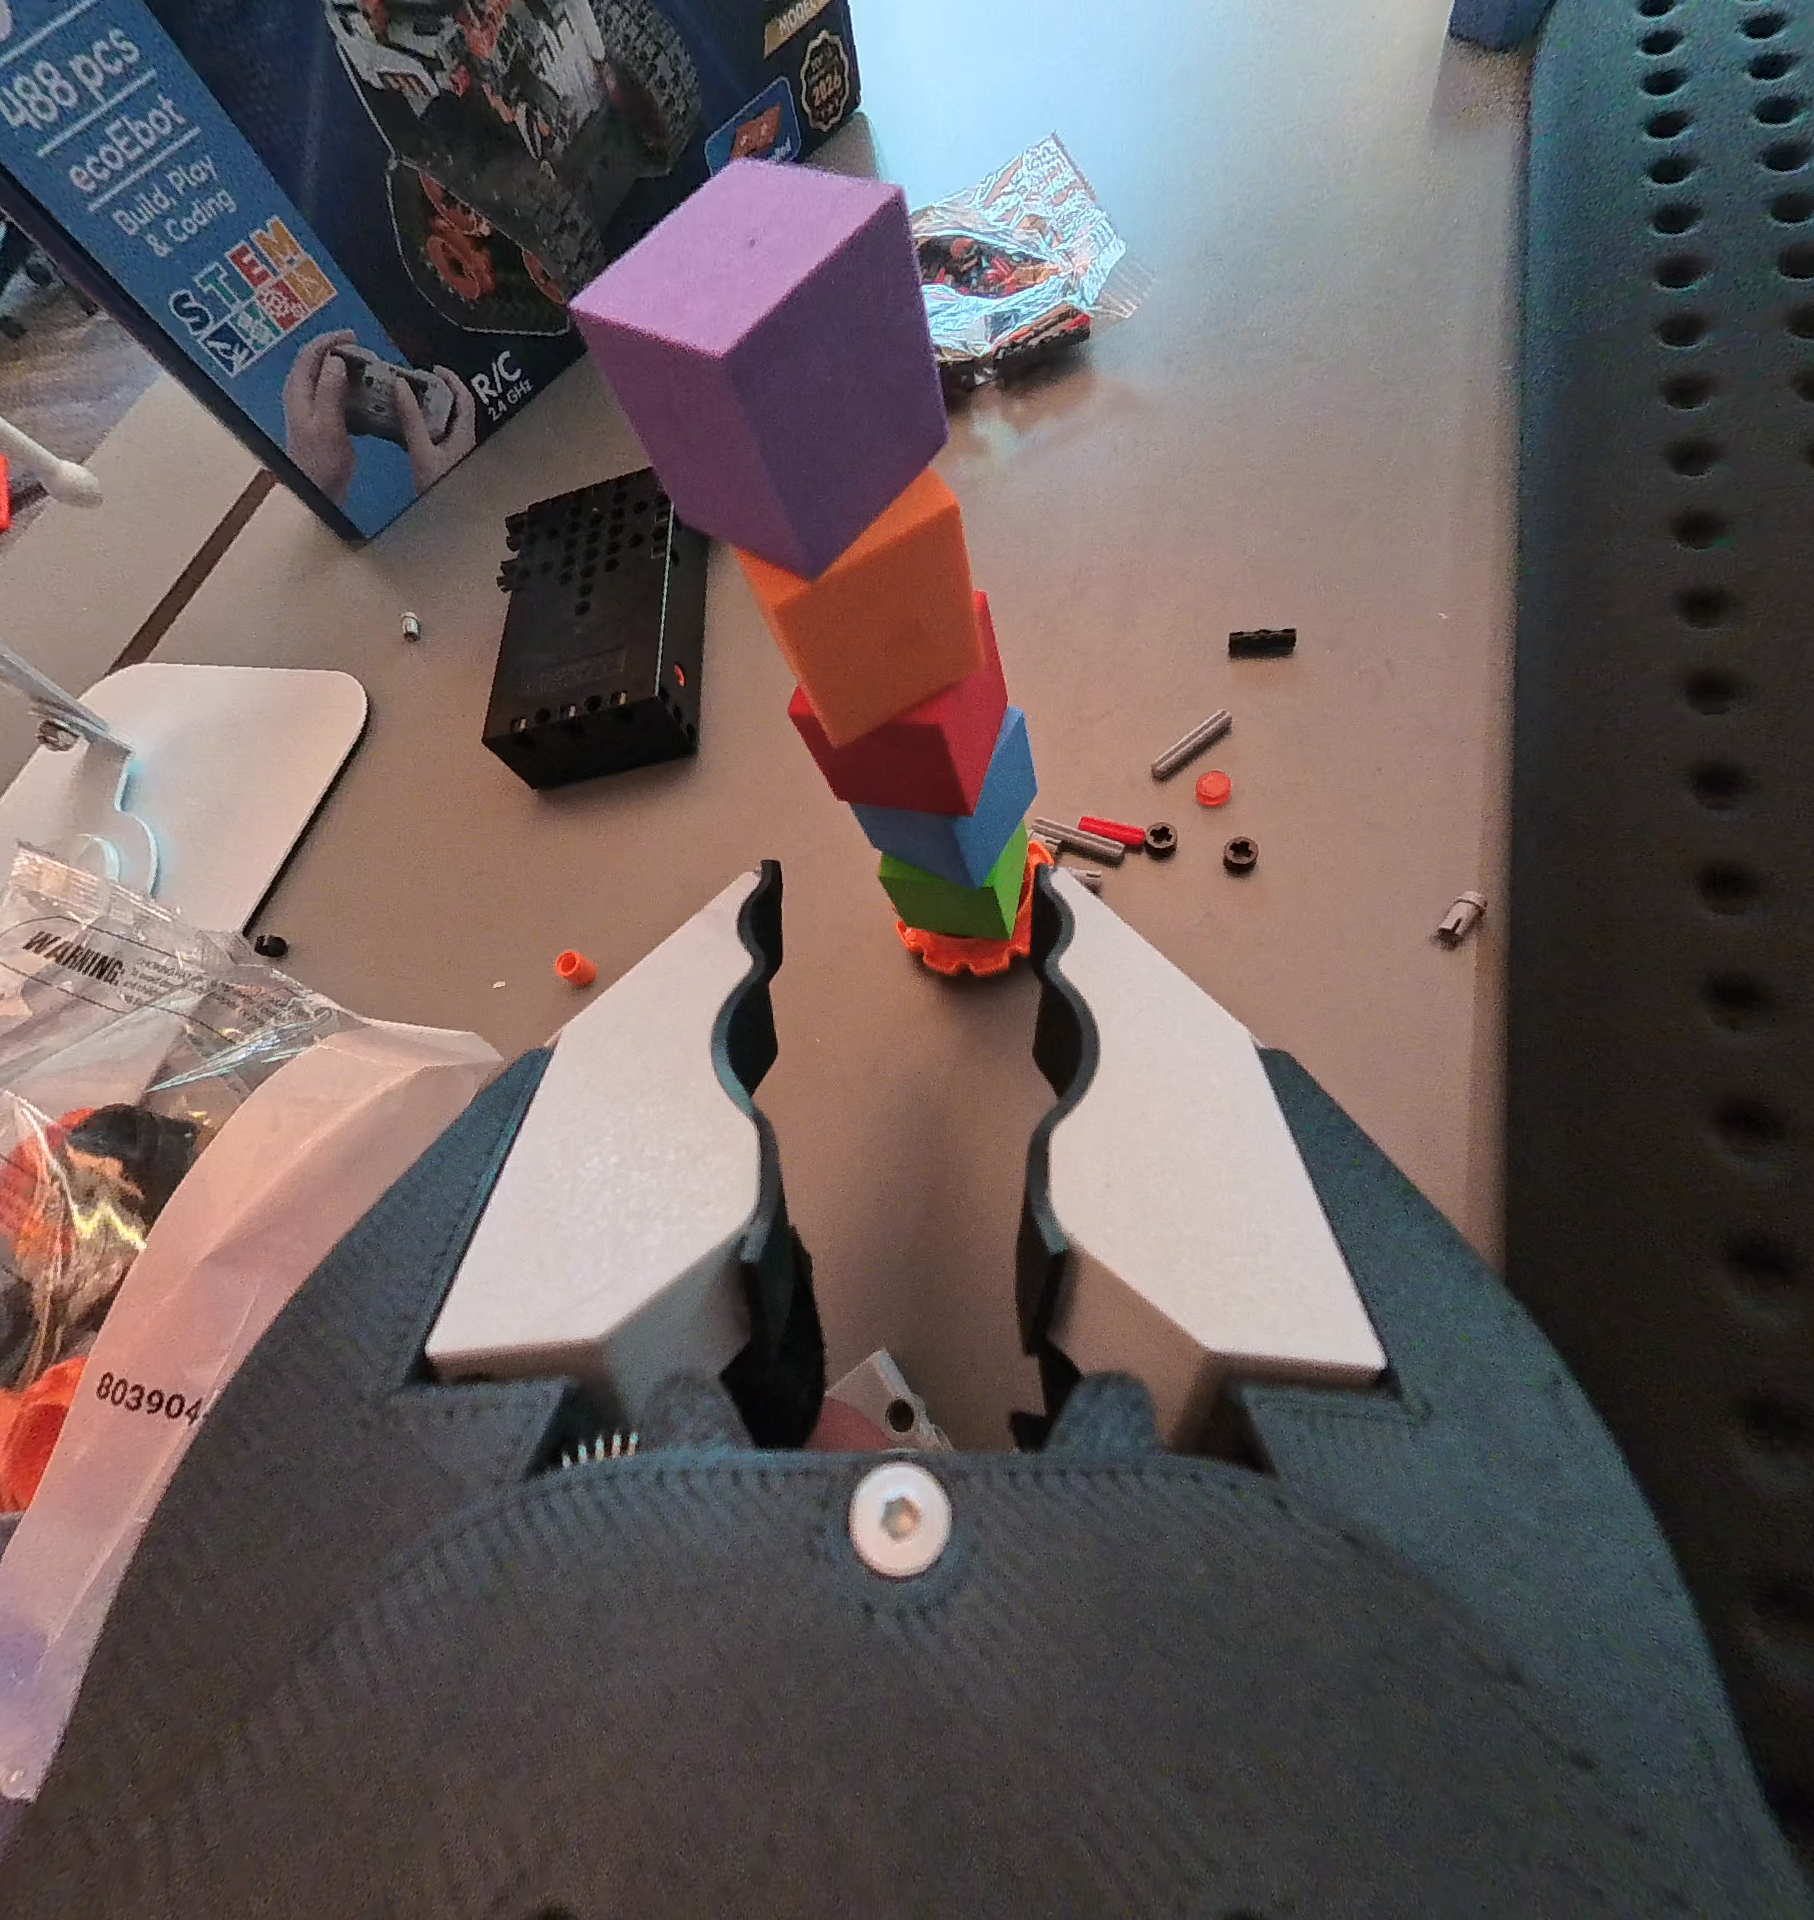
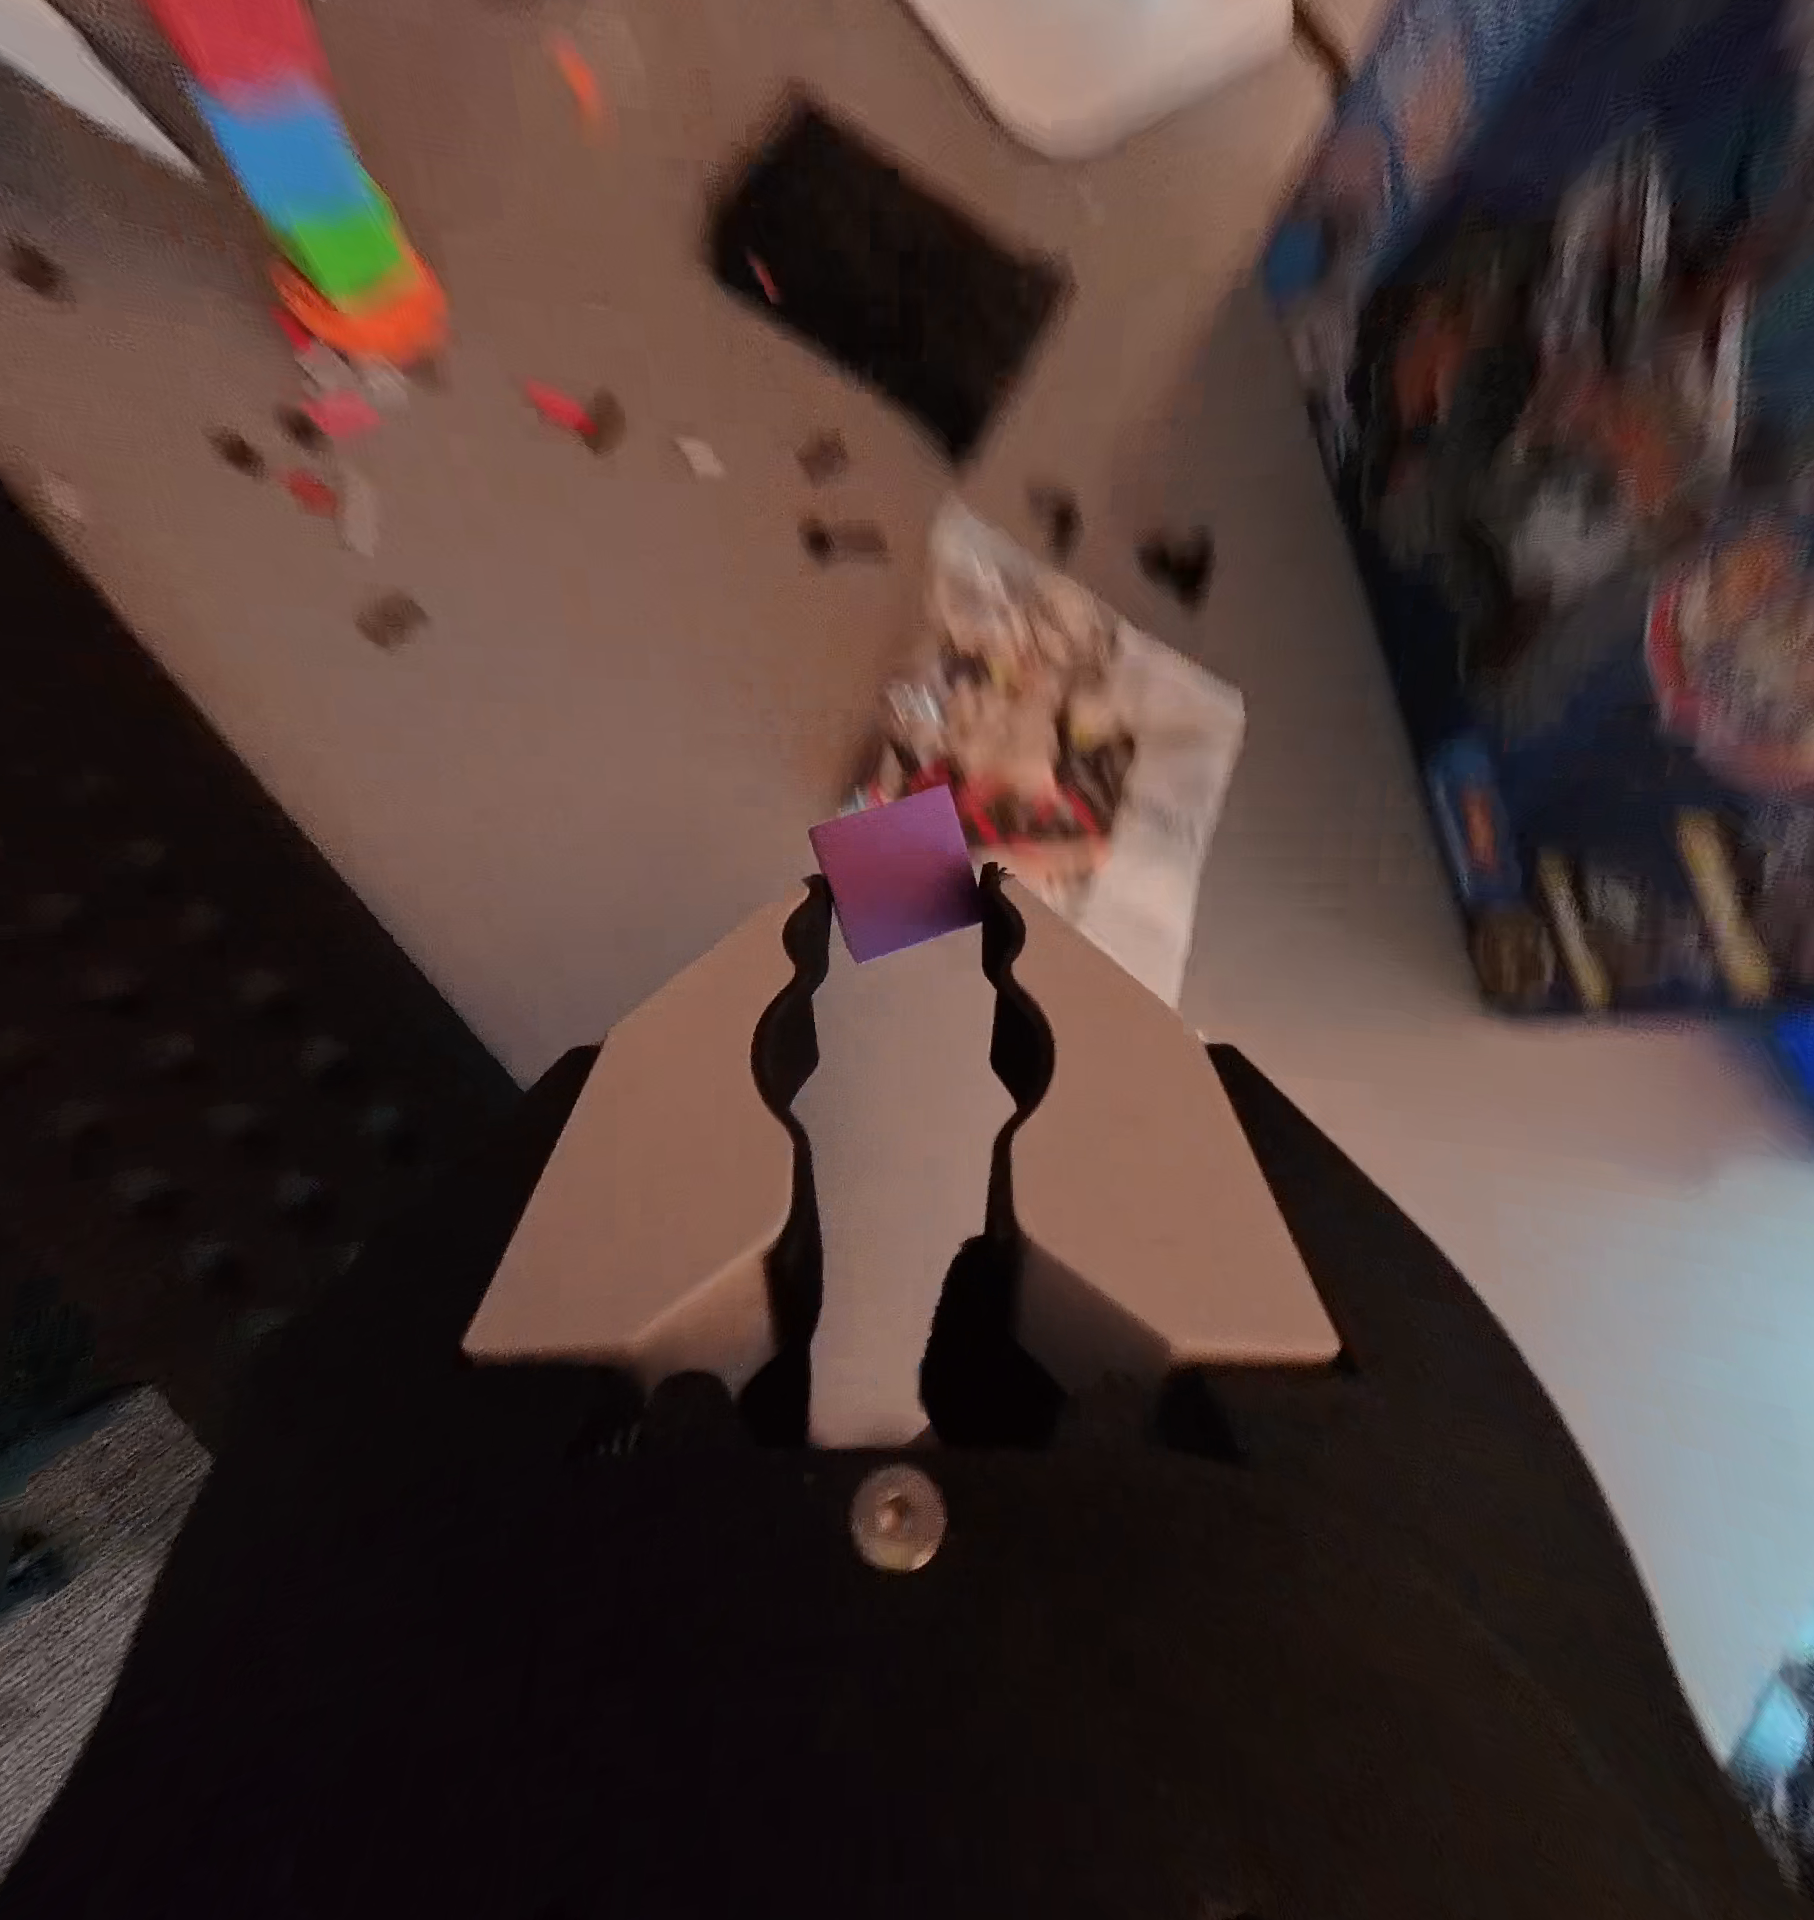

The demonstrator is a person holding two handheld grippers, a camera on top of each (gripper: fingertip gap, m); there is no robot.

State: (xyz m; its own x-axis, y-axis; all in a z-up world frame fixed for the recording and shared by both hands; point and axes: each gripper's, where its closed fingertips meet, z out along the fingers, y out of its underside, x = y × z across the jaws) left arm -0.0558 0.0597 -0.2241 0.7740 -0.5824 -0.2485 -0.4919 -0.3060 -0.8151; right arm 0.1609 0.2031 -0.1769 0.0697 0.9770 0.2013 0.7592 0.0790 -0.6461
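Standing wide open and empty, the left gripper (image 1: 908,883) is held at the foot of the leaning cube tower (image 1: 882,644), while a small purple cube (image 2: 892,868) is pinched at the tips of the right gripper (image 2: 898,885), well apart.

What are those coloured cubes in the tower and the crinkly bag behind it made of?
The cubes, like the top purple cube, look like matte foam: soft, grainy, glare-free faces, though painted wood is possible. The bag looks like thin clear plastic film with a silvery sheen: it is crumpled, glints, and shows small parts inside.
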